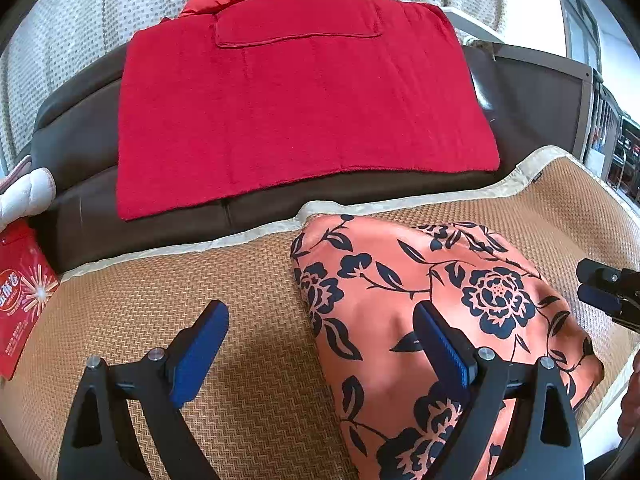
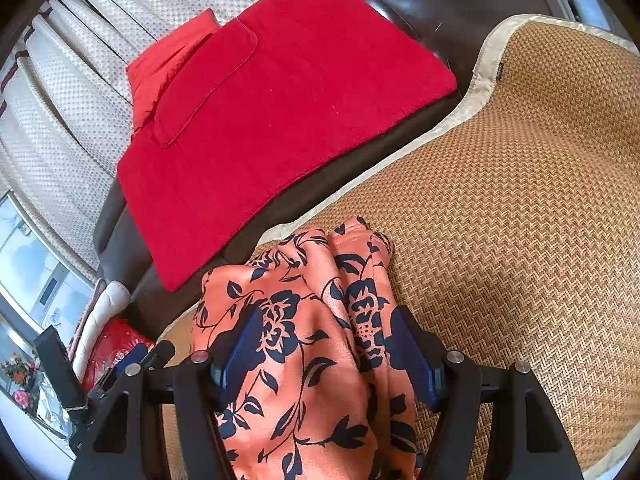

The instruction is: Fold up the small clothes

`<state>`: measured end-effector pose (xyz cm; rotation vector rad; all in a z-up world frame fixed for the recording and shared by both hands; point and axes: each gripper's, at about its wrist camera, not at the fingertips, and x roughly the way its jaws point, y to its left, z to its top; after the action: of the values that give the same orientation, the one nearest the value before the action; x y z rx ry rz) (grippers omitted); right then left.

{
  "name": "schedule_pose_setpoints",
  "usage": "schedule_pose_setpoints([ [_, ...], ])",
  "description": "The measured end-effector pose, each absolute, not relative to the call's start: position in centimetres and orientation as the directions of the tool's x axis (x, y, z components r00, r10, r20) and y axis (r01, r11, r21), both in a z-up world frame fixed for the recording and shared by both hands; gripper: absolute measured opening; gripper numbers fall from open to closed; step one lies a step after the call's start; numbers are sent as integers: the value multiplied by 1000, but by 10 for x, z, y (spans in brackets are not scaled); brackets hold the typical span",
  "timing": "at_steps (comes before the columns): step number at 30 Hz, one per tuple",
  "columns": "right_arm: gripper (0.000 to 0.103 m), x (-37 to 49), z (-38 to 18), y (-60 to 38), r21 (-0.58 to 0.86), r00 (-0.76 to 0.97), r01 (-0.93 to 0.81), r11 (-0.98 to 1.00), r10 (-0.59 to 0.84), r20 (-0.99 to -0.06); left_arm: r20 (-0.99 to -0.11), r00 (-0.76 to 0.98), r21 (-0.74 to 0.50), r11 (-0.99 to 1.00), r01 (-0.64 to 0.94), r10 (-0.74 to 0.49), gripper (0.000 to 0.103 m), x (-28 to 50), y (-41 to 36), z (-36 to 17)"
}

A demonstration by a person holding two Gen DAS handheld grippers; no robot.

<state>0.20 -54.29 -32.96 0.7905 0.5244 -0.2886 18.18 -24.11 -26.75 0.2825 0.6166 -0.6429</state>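
Black two-finger left gripper [image 1: 320,344] stands released, jaws wide above a woven tan rattan mat [image 1: 248,320] with a cream border, laid on a dark brown sofa [image 1: 80,136] bearing a red towel [image 1: 304,112]. Right gripper [image 2: 324,352] straddles the bunched orange garment with black flowers [image 2: 312,360]; whether its blue pads pinch it cannot be told.

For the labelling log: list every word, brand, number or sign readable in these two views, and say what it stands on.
Red packet, at the left edge of the woven mat: large white Chinese characters in an oval logo, too blurred to read; small white print below, too small.
Small dark tag on the mat's cream border: too small to read.
Floral garment, red towel: no text.
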Motion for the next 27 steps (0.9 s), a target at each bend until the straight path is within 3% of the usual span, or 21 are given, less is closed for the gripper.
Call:
schedule_pose_setpoints([
  [27, 70, 6, -333, -542, 618, 837, 424, 662, -27, -546, -635, 593, 31, 751, 660, -495, 93, 180, -238, -268],
])
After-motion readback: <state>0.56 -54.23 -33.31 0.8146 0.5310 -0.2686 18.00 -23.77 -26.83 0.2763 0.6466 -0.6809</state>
